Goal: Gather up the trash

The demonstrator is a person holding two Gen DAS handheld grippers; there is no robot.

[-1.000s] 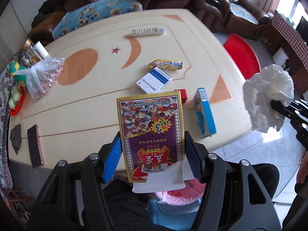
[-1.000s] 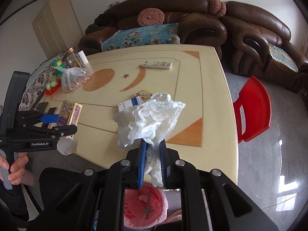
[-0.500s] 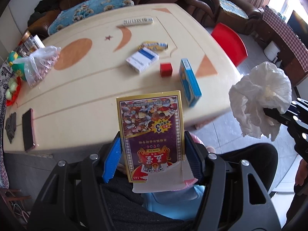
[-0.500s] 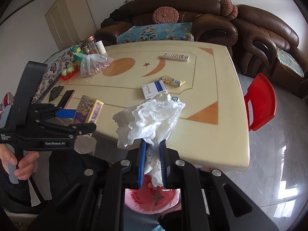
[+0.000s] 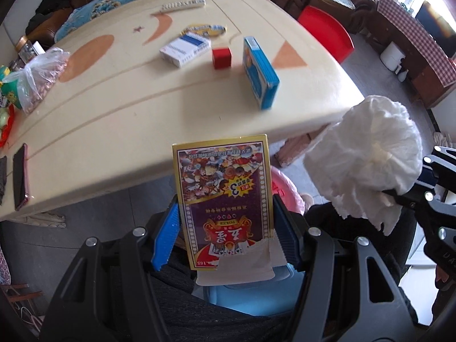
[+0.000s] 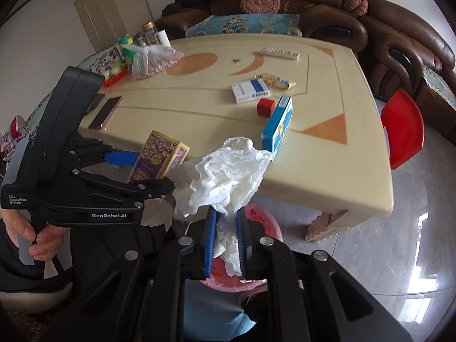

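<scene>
1. The playing-card box (image 5: pixel 225 205), a torn paper scrap (image 5: pixel 242 259) at its lower end, is pinched in the left hand-held gripper (image 5: pixel 225 228); the crumpled tissue (image 6: pixel 225 176) is clamped by the right hand-held gripper (image 6: pixel 225 242).
2. The pink-lined bin (image 6: pixel 262 216) beneath is mostly hidden.
3. Both loads now hang past the counter (image 5: pixel 114 131) edge, at 6 o'clock from it; earlier they were over it.

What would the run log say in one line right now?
left hand-held gripper: shut on gold-edged card box | right hand-held gripper: shut on crumpled white tissue | pink-lined bin: below
</scene>
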